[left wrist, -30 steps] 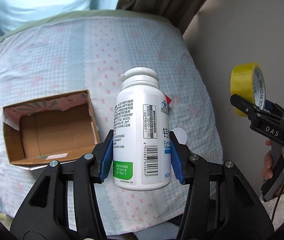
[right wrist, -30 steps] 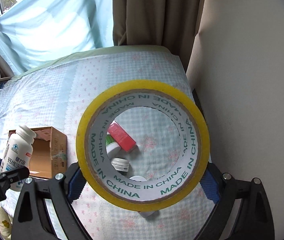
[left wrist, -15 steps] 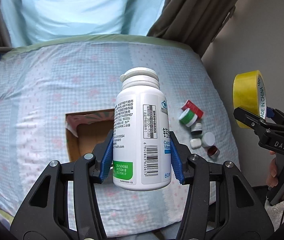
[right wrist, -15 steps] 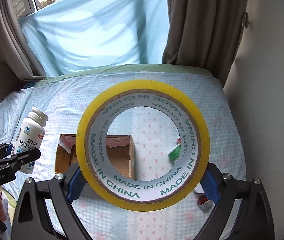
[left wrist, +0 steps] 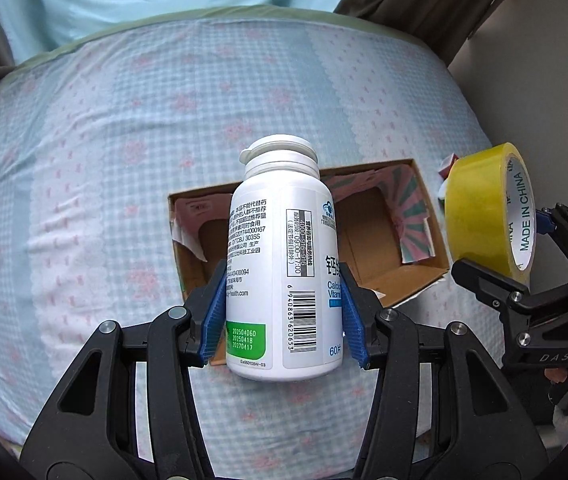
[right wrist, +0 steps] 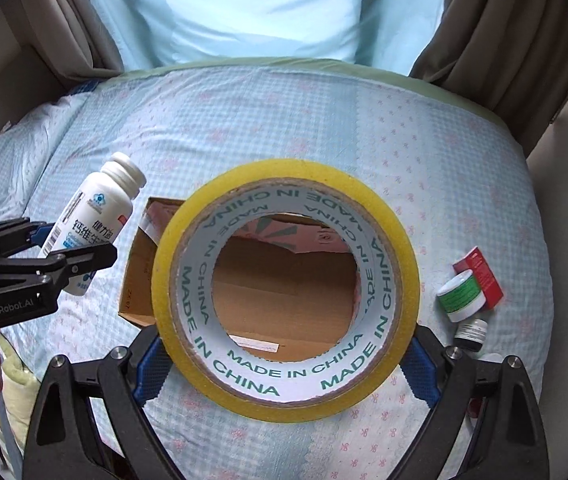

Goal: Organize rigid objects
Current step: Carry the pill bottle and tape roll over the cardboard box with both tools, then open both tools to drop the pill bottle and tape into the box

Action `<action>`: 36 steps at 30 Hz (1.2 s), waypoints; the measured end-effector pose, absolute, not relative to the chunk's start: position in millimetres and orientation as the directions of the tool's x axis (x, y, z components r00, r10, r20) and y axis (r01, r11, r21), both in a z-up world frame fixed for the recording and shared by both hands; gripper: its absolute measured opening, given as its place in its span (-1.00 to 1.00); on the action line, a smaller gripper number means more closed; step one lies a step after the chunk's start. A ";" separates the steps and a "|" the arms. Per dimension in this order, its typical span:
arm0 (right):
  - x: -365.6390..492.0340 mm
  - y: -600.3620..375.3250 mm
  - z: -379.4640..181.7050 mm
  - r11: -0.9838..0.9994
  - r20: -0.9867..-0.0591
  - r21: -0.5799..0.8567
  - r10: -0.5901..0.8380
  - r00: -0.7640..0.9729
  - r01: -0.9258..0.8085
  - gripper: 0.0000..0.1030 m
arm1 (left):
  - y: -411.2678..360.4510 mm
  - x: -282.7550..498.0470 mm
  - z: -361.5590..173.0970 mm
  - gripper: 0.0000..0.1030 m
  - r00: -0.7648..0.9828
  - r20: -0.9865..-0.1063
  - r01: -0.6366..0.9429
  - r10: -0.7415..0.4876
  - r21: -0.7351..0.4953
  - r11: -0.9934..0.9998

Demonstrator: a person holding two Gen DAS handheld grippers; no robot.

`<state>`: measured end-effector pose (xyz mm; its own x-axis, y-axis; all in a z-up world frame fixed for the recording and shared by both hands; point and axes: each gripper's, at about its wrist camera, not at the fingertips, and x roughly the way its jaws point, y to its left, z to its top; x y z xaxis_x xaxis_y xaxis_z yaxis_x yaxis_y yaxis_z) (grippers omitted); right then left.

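My left gripper is shut on a white pill bottle and holds it upright in the air above the near edge of an open cardboard box on the bed. My right gripper is shut on a yellow tape roll, held above the same box, which shows through the roll's hole. The bottle and left gripper show at the left in the right wrist view. The tape roll and right gripper show at the right in the left wrist view.
A blue checked bedsheet covers the bed. Right of the box lie a red box, a white jar with a green label and a small dark bottle. Curtains and a wall stand at the far side and right.
Both grippers have swung over the bed, so the open box now lies right under the bottle and the tape roll. Both grips are unchanged.
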<state>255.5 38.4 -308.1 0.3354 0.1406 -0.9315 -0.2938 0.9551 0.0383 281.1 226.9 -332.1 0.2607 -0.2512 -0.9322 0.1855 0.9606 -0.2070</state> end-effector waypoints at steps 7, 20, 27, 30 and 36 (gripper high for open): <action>281.4 53.8 -397.7 0.922 -0.963 0.029 0.129 0.236 -0.386 0.81 | 205.3 304.4 -422.0 -0.10 0.130 -0.966 0.253 -0.225 -0.187 0.949; 304.5 61.9 -475.4 0.874 -0.991 0.024 0.085 0.105 -0.484 0.81 | 182.7 334.2 -500.9 -0.10 -0.025 -0.990 0.316 -0.139 -0.140 0.938; 307.6 66.0 -475.2 0.850 -0.991 0.009 0.077 0.107 -0.527 0.83 | 169.4 333.7 -495.5 -0.08 0.021 -0.998 0.386 -0.060 -0.047 0.921; 312.0 65.0 -477.0 0.861 -0.992 0.048 0.098 0.073 -0.506 0.98 | 165.0 332.2 -482.9 0.96 0.056 -0.998 0.416 -0.043 -0.016 0.909; 306.5 61.7 -469.4 0.855 -0.988 0.064 0.126 0.087 -0.515 1.00 | 172.7 324.1 -478.5 0.99 0.057 -0.995 0.416 -0.076 -0.046 0.908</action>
<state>306.5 61.7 -469.4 0.0870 0.1262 -0.9882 -0.5145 0.8551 0.0639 324.1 172.7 -478.5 0.0570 -0.0760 -0.9955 0.4156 0.9084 -0.0455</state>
